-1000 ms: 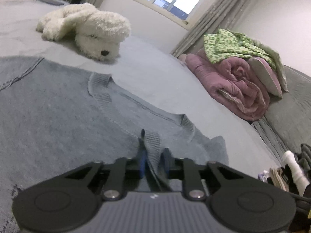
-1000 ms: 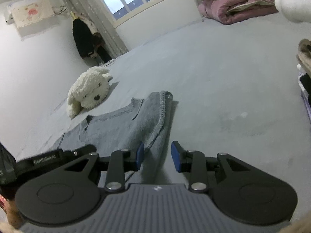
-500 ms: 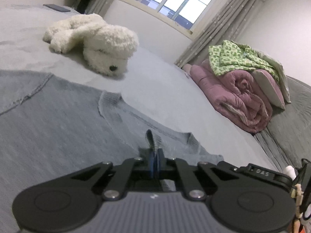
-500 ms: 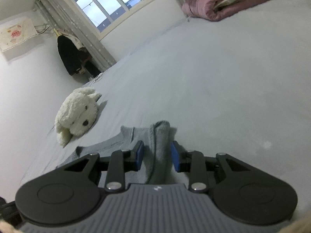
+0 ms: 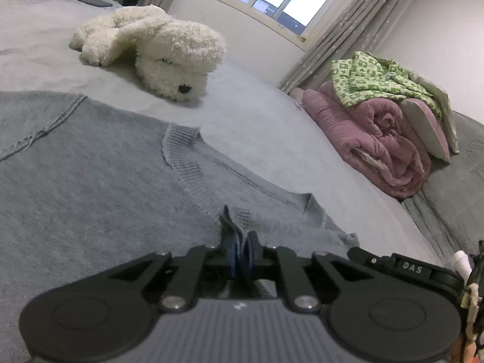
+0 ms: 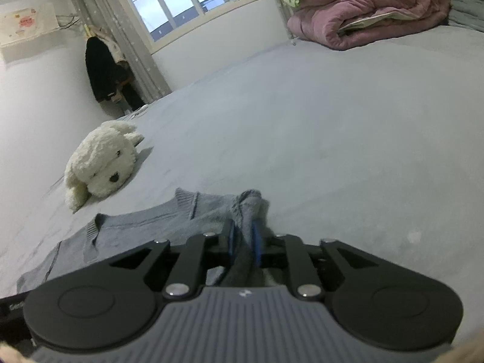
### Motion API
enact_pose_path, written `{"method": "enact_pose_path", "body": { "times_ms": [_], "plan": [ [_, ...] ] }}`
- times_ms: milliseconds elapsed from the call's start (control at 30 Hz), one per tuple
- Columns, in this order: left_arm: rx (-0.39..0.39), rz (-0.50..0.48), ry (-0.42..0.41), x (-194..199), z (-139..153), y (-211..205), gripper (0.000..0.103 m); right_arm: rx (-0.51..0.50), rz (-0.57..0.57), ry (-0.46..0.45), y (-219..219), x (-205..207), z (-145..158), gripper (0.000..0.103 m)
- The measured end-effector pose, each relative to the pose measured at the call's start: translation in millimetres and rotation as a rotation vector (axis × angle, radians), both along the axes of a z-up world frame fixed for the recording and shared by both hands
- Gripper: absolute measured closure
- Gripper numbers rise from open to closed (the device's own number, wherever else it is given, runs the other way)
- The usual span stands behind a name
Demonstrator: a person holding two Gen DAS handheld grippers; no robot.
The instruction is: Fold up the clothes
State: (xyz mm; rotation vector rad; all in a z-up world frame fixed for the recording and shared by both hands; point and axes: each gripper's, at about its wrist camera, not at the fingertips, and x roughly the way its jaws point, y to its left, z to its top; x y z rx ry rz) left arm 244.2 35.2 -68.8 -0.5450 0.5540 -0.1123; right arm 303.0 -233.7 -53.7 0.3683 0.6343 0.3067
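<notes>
A grey knit sweater lies spread flat on the grey bed, its ribbed neckline toward the far side. My left gripper is shut on a ridge of the sweater's fabric near the right shoulder. In the right wrist view the sweater lies at lower left. My right gripper is shut on a bunched fold at the sweater's right end, which sticks up between the blue pads. The right gripper's body shows at the lower right of the left wrist view.
A white plush dog lies beyond the sweater, also in the right wrist view. A rolled pink quilt with a green patterned cloth sits at the far right. A window and curtains stand behind; dark clothes hang in the corner.
Both grippers have closed: the left shut on the sweater's fabric by half a second ago, the right shut on the bunched end since. The right gripper has moved forward over the sweater's end.
</notes>
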Motion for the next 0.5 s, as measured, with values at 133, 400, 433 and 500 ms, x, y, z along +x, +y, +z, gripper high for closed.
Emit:
{"method": "enact_pose_path", "body": {
  "times_ms": [133,400,433,500],
  "plan": [
    [0.030,-0.021,0.007,-5,4,-5,0.053,-0.016,0.048,0.041,6,-17,18,0.056],
    [0.179,-0.072,0.042,-44,26,-20,0.030,-0.072,0.112,0.099,7,-80,37,0.056],
    [0.184,-0.078,0.051,-51,27,-21,0.029,-0.064,0.113,0.112,4,-88,37,0.056],
    [0.192,-0.092,0.067,-66,29,-22,0.029,-0.046,0.114,0.139,0,-103,39,0.056]
  ]
}}
